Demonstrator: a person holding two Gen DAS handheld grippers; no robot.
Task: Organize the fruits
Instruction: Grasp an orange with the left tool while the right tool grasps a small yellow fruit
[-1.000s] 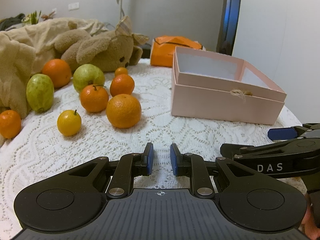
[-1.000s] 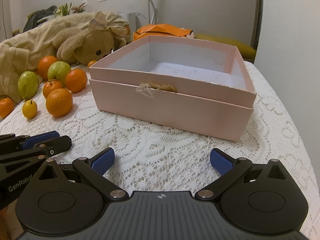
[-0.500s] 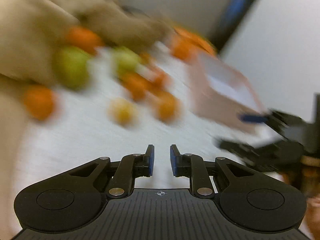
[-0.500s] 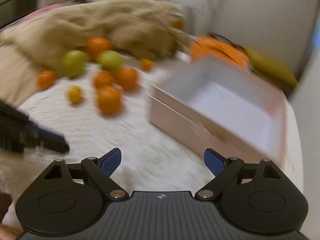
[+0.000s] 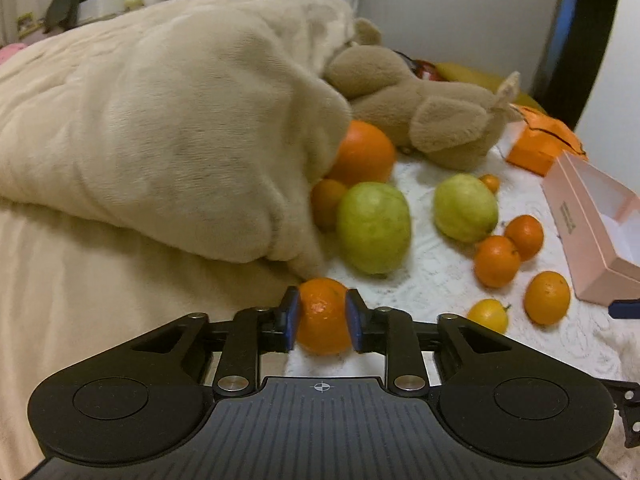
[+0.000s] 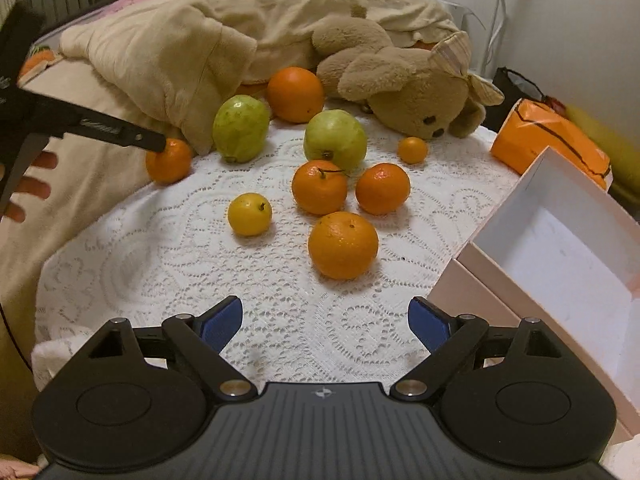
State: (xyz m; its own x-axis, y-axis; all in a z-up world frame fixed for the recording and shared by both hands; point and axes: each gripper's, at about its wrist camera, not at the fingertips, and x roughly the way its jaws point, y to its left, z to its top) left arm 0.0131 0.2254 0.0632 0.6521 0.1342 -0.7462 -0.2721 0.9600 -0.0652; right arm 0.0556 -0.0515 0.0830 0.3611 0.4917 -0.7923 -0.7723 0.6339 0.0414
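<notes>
A small tangerine lies by the blanket's edge, between the blue pads of my left gripper. Its jaws are opening, and both pads touch the fruit's sides. In the right wrist view the same tangerine shows under a black left finger. My right gripper hangs open and empty over the lace cloth, short of a large orange. Two green guavas, several more oranges and a yellow fruit lie beyond. The pink box stands open at the right.
A beige blanket is heaped at the left and back, with a teddy bear lying behind the fruit. An orange packet sits behind the box. A person's fingers show at the left edge.
My left gripper swung left from before the box to the blanket's edge; its shut jaws parted and now flank a tangerine. My right gripper turned from the box toward the fruit and narrowed slightly.
</notes>
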